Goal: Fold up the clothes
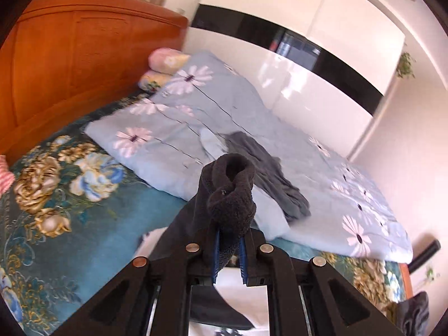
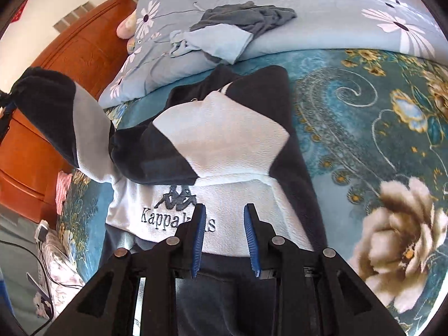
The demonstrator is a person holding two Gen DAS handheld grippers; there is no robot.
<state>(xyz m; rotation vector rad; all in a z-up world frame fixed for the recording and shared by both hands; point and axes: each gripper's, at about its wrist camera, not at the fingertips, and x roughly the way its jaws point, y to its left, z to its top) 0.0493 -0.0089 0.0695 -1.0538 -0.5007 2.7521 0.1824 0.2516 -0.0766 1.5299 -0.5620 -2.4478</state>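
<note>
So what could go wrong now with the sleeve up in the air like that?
The left gripper pinches only the dark fleece cuff, so the sleeve might slip out and flop back unfolded. Lifting it could also drag the black and white sweater crooked on the flowery blanket, because the right gripper is open above it and holds nothing down.

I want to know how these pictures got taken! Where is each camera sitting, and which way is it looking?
Left wrist view: sits on the left hand-held gripper, looking along it over the bed toward the headboard; its jaws pinch the fleece jacket's dark sleeve.
Right wrist view: sits on the right hand-held gripper, looking down at the fleece jacket; its jaws are open and empty.
Shared: the jacket, blue flowered quilt and grey garment.
</note>
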